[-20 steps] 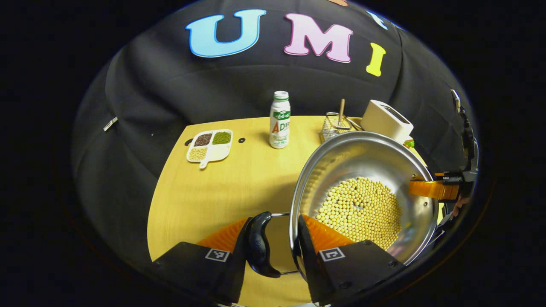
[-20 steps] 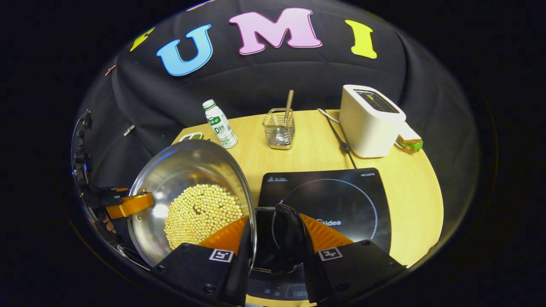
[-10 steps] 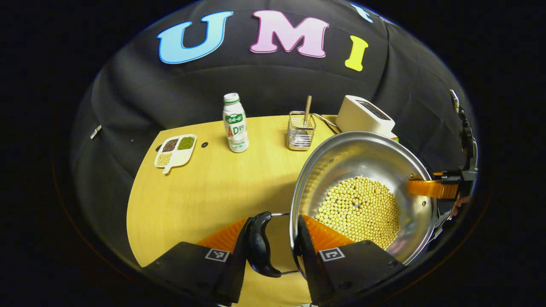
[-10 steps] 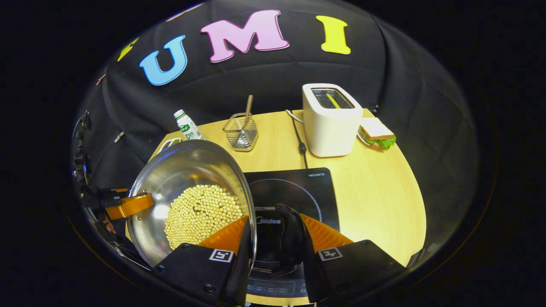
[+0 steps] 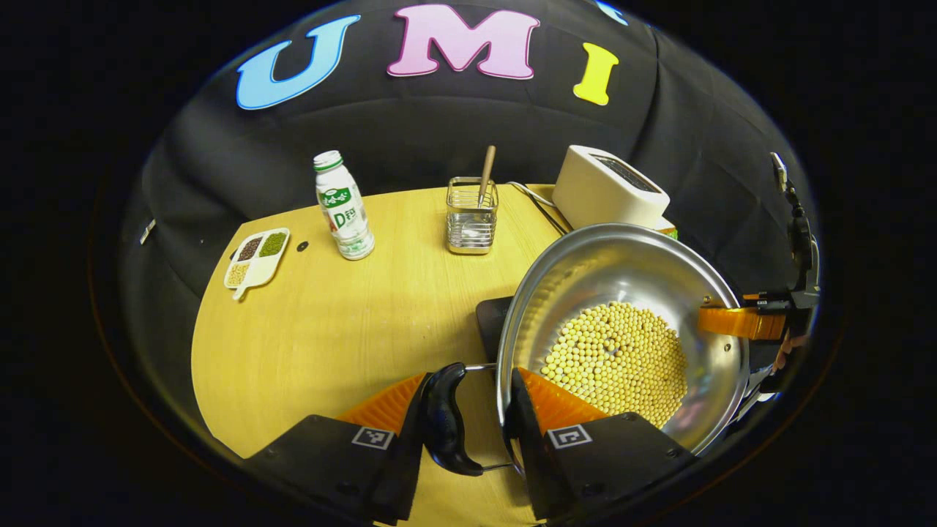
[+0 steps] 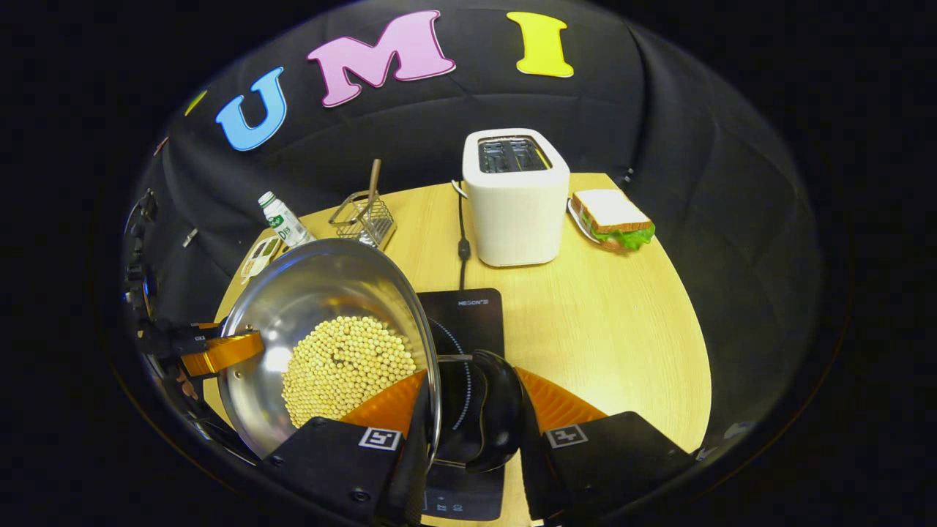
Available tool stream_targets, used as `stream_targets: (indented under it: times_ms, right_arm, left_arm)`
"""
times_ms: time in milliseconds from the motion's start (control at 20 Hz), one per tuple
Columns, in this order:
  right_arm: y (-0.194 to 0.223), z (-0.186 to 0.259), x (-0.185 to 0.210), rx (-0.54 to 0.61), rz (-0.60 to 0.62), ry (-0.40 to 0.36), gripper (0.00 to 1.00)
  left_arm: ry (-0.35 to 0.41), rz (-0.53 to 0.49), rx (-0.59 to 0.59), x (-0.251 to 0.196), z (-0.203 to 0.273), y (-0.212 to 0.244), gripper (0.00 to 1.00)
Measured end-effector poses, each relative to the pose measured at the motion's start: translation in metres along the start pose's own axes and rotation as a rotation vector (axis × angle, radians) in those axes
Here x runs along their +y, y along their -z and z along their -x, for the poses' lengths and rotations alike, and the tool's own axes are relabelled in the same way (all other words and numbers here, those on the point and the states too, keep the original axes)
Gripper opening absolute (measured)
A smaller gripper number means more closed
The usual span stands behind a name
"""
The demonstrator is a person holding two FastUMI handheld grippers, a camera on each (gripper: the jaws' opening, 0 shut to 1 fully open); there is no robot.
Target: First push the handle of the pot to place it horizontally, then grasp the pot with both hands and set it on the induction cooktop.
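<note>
Steel pot (image 5: 622, 278) holds a layer of yellow beans (image 5: 618, 362) across its bottom. Left gripper (image 5: 465, 421) is clamped on one black side handle (image 5: 443, 421); right gripper (image 6: 468, 413) is clamped on the opposite handle (image 6: 490, 417). The pot sits over the left part of the black induction cooktop (image 6: 468, 315) (contact cannot be confirmed). Wire basket (image 5: 471, 219) holds a wooden stick. Divided tray (image 5: 255, 252) carries dark, green and pale grains.
</note>
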State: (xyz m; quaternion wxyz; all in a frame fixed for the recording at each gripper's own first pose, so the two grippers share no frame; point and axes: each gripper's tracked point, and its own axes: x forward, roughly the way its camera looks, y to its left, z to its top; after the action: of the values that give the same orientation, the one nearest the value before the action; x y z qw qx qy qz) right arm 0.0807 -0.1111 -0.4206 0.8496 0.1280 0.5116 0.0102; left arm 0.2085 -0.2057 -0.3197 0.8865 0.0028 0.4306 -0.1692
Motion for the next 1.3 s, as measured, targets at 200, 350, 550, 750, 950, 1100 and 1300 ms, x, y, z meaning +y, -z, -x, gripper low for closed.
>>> stream_targets:
  times_ms: [200, 350, 550, 750, 950, 1100, 1300]
  right_arm:
    - [0.004, -0.014, -0.013, 0.020, -0.013, -0.002, 0.57]
    - [0.007, -0.023, -0.018, 0.031, -0.020, -0.008, 0.57]
    - [0.009, -0.030, -0.019, 0.042, -0.014, -0.011, 0.56]
    - [0.009, -0.036, -0.017, 0.049, -0.014, -0.019, 0.53]
    - [0.008, -0.037, -0.017, 0.047, -0.010, -0.035, 0.57]
    - [0.009, -0.038, -0.016, 0.052, -0.009, -0.035, 0.57]
    - [0.009, -0.037, -0.017, 0.052, -0.008, -0.039, 0.57]
  left_arm:
    - [0.000, -0.007, 0.017, -0.009, -0.017, 0.001, 0.61]
    - [-0.010, -0.004, 0.026, -0.010, -0.024, 0.002, 0.61]
    - [-0.013, 0.016, 0.039, -0.010, -0.030, 0.006, 0.61]
    - [-0.019, 0.021, 0.045, -0.007, -0.033, 0.009, 0.60]
    - [-0.025, 0.013, 0.071, -0.005, -0.033, 0.015, 0.63]
    - [-0.029, 0.010, 0.064, -0.005, -0.034, 0.015, 0.63]
    - [-0.024, 0.023, 0.060, -0.005, -0.033, 0.015, 0.63]
